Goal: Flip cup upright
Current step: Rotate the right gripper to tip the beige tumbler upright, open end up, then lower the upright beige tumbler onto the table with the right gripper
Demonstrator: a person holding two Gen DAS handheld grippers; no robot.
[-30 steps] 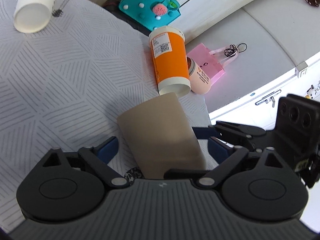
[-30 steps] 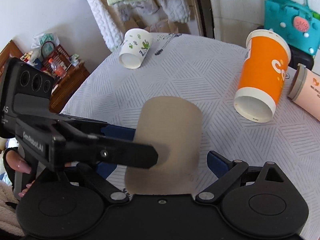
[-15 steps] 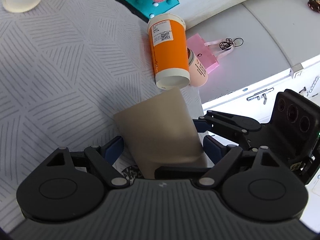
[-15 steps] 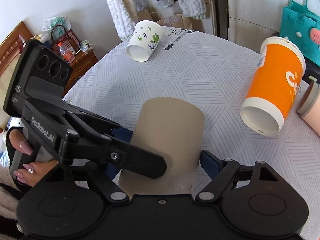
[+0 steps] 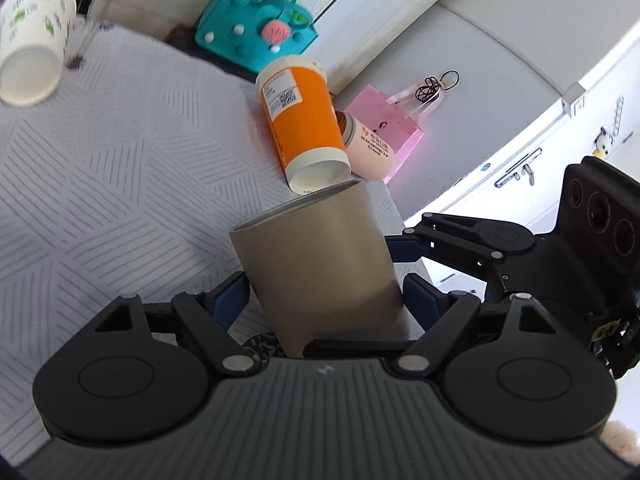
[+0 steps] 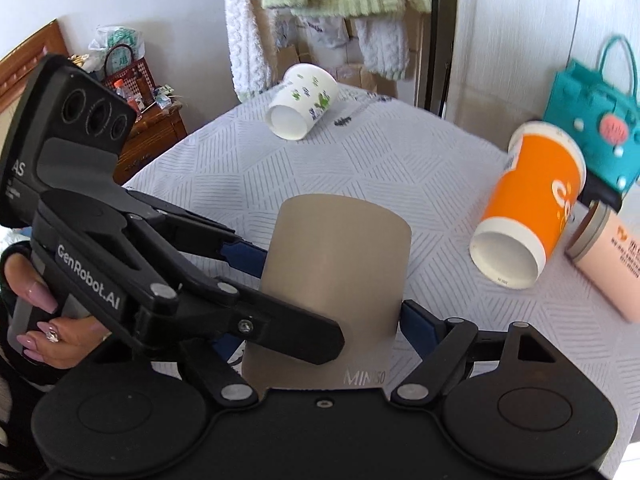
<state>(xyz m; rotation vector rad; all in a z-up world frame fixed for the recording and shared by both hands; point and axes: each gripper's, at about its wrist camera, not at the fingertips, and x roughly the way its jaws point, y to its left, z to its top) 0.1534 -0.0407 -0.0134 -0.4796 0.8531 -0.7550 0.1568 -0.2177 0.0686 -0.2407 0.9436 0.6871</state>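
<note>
A tan cup is held between both grippers over the patterned tablecloth, tilted steeply, its open rim up and away from the left wrist camera. My left gripper is shut on the tan cup, blue pads on both sides. My right gripper is shut on the same cup from the other side. In the right wrist view the left gripper's fingers cross the cup's front. The cup's lower end is hidden behind the gripper bodies.
An orange cup lies on its side beside a pink tumbler. A white cup with green prints lies on its side at the table's far edge. A teal bag and a pink bag stand beyond the table edge.
The tan cup has tipped from nearly lying toward upright, and its rim now shows in the left wrist view. Both grippers rotated with it and kept their hold.
</note>
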